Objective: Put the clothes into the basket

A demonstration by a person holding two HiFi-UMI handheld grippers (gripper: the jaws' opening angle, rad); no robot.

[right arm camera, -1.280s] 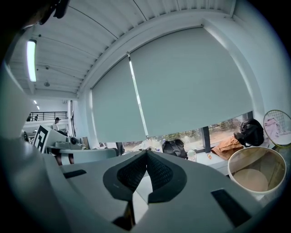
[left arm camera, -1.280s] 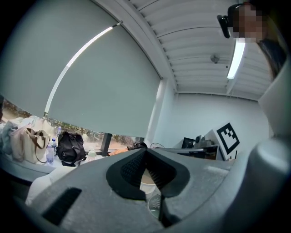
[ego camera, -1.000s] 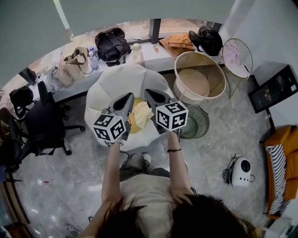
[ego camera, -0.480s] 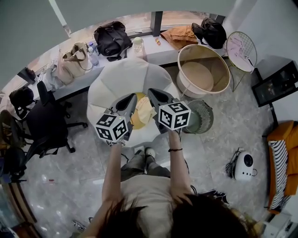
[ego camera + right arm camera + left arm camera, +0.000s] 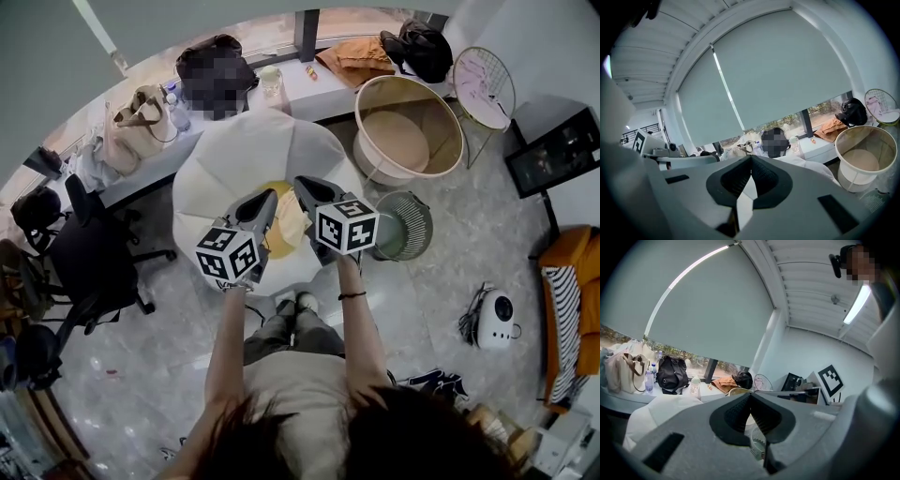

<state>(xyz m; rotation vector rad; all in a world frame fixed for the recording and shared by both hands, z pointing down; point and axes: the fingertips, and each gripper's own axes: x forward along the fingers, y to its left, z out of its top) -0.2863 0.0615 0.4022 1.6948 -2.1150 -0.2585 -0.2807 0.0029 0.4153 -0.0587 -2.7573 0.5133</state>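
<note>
Step in hand: reach for pickup, nothing grabbed yet. Left gripper (image 5: 270, 195) and right gripper (image 5: 302, 184) are both pinched closed and empty, hovering over the yellow garment (image 5: 287, 223) near the white beanbag's (image 5: 242, 150) front edge. Basket (image 5: 373, 172) stands off its far-right side (looks empty). Next move: open the jaws, drop onto the cloth, pinch.

Head view looks steeply down; both gripper views look level toward the window (image 5: 818, 112), sharing the basket (image 5: 442, 131).
</note>
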